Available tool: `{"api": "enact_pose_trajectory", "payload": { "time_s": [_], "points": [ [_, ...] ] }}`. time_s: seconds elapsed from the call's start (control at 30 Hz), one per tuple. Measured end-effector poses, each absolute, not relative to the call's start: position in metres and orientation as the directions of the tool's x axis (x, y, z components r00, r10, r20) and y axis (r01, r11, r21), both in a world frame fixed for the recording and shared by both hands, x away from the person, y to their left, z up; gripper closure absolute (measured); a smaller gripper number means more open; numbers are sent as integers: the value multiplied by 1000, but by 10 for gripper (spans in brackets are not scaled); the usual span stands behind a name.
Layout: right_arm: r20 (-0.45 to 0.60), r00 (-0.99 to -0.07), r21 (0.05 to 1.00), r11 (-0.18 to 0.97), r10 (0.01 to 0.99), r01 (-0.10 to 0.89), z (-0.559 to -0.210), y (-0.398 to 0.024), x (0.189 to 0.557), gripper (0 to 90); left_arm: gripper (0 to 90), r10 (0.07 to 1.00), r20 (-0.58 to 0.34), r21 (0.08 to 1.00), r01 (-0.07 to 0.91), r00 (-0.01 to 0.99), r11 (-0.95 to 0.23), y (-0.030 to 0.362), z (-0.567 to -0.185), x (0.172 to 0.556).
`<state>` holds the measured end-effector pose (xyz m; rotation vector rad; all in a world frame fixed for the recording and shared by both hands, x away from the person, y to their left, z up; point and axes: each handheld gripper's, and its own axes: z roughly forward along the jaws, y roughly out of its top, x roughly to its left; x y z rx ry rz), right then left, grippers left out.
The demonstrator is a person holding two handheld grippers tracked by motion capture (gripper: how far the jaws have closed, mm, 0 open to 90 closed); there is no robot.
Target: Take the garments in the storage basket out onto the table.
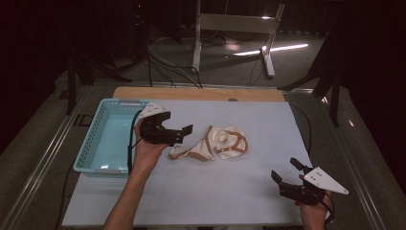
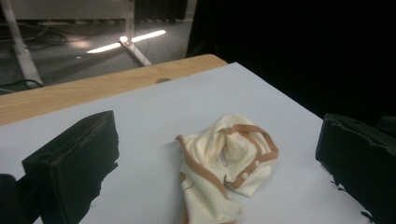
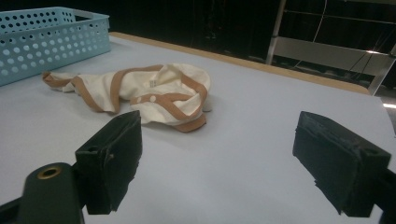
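Here we are at the table: a small cream garment with tan trim, crumpled in a loose heap, lies on the pale sheet near the middle, just to the right of the light-blue perforated basket. It looks like a baby's piece, with little white snaps along one tan band.

The left gripper hovers right at the garment's left tail, jaws spread wide and holding nothing; in the left gripper view the cloth sits squarely between the two black jaws. The right gripper is well apart, down at the near right corner, jaws also parted and empty, pointed toward the heap.

My read on the cloth: feather-light, limp, no stiffness at all, so it'll sag and trail whichever way it's lifted. Nothing fragile here. The sheet looks smooth, so a shallow pinch may just push the fabric along. The best purchase, I'd say, is a tan-bound edge or a bunched fold, where the layers stack thick enough for the pads to bite. The trailing left end nearest the basket seems the handiest spot.
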<state>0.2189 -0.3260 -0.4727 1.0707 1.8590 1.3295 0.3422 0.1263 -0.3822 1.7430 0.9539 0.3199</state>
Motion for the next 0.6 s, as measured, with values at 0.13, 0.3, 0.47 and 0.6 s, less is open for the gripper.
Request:
{"api": "enact_pose_trajectory", "payload": {
  "time_s": [0.13,0.3,0.47,0.6],
  "points": [
    [-22,-488,950,171,873,262,-473,-326,219,158,2,745,-230,904,421,626,-76,146,-382,335],
    [-23,-488,950,171,873,261,-473,-326,218,158,2,764,-220,917,396,607,-51,161,-385,329],
    [-21,-486,950,168,874,262,-473,-327,218,158,2,791,-220,925,380,571,-16,180,-392,322],
    [-21,-486,950,169,874,262,-473,-326,218,158,2,809,-224,925,381,544,0,194,-398,316]
  ]
}}
